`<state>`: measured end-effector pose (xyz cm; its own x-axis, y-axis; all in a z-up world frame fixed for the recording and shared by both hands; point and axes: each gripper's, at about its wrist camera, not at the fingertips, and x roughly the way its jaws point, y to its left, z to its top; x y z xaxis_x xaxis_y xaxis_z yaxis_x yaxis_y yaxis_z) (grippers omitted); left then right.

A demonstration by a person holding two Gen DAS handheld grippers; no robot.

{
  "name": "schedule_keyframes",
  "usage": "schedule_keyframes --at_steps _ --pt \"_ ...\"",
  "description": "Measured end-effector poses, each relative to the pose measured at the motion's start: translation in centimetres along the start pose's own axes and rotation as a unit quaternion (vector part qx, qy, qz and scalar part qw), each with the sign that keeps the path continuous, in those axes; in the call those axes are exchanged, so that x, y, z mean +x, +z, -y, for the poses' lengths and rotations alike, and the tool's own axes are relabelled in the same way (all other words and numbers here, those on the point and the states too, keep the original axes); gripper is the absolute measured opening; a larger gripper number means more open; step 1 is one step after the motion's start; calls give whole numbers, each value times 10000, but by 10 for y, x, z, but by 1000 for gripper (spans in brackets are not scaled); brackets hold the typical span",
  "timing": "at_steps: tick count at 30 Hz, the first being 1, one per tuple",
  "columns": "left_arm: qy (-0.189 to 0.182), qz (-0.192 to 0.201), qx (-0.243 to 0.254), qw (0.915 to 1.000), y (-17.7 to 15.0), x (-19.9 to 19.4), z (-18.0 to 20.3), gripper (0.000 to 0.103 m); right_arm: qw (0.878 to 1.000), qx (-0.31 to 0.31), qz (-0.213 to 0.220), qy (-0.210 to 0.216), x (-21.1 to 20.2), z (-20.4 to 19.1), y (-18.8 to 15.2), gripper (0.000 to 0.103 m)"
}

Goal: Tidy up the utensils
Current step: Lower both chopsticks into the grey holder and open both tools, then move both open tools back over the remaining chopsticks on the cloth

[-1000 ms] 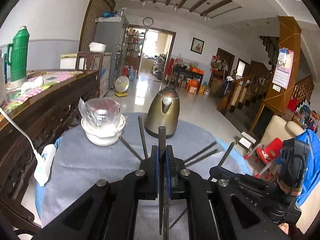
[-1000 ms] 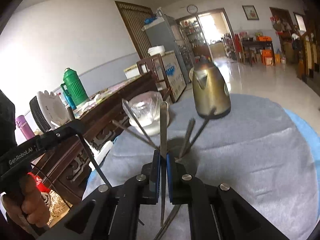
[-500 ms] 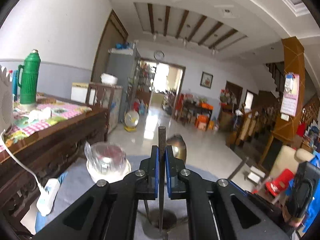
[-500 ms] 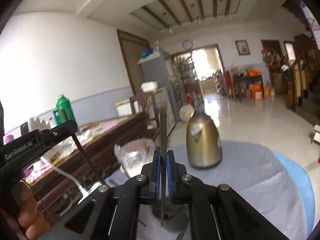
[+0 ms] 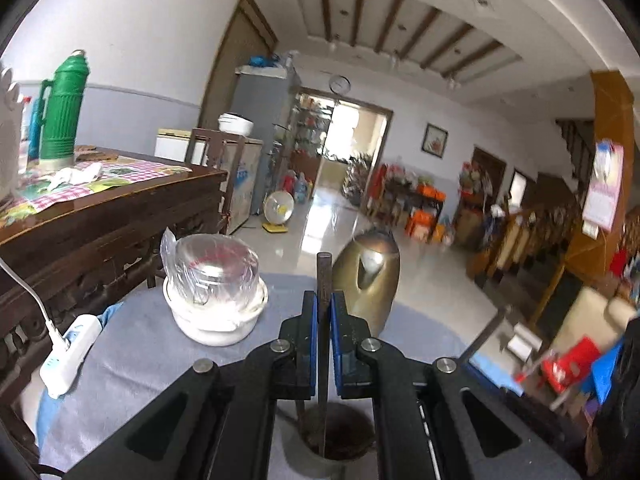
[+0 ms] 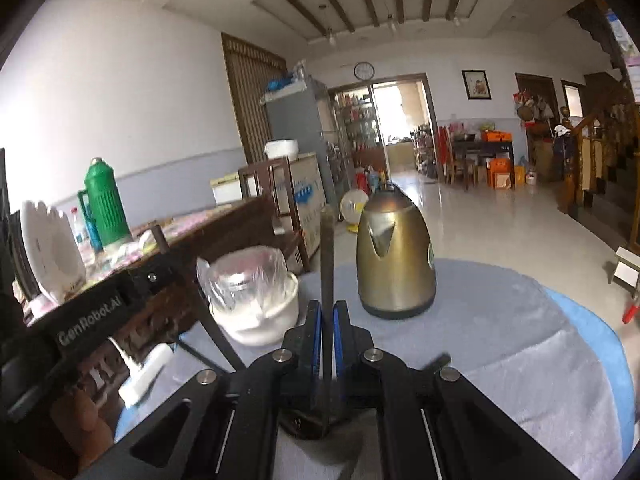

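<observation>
- Left wrist view: left gripper (image 5: 324,312) is clenched on a chopstick (image 5: 323,280), and compared with a second ago it's swung upright, tip now down inside the cup (image 5: 336,440) on the worktop (image 5: 132,360). So it's nearly stowed.
- Right wrist view: right gripper (image 6: 327,320) also grips its chopstick (image 6: 327,256), likewise raised over the cup (image 6: 304,426). Only this view shows the left gripper (image 6: 160,276) from outside; the left view shows the cup's inside better.

Both views hide much of the holder cup (image 5: 334,438) behind the gripper bodies; its base runs off the left wrist view's bottom edge. The chopstick (image 5: 323,280) tips inside it cannot be seen. The right side of the left wrist view is motion-blurred, so the red item (image 5: 568,364) there is unidentifiable.
</observation>
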<state>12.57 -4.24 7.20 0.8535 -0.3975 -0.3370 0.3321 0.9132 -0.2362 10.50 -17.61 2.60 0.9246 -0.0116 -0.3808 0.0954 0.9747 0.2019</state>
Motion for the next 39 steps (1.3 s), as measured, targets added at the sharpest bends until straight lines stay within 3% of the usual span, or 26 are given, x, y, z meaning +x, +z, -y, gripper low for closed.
schedule_keyframes --at_steps 5,7,9,10,11,12,15,21,24,27,39 --pt "-54 97 86 9999 12 -25 -7 7 9989 369 -136 242 -15 16 4 11" --pt "-86 95 122 9998 16 -36 -9 20 9984 481 -16 311 -31 23 4 16" --pt "30 145 207 9997 15 -52 -10 38 9974 610 123 373 -44 28 5 28" --pt "49 163 273 9995 13 -60 -11 48 9965 700 209 412 -54 33 4 39" --pt "29 149 327 9994 10 -68 -12 50 9956 783 273 443 -62 37 3 61" --pt "34 103 383 9992 5 -74 -13 51 9948 856 330 453 -68 41 1 69" --pt "149 -179 538 9983 -12 -84 -17 52 9927 993 515 443 -92 53 -10 70" --pt "310 -925 688 9929 -59 -91 -26 55 9938 1023 257 342 -109 68 -36 70" --pt "452 -1473 728 9854 -86 -84 -27 55 9931 1117 -116 326 -102 78 -55 68" --pt "526 -1955 727 9766 -109 -77 -27 55 9917 1148 -519 242 -94 86 -79 56" --pt "686 -2899 712 9519 -167 -64 -39 55 9789 1236 -1599 298 -70 102 -148 55"
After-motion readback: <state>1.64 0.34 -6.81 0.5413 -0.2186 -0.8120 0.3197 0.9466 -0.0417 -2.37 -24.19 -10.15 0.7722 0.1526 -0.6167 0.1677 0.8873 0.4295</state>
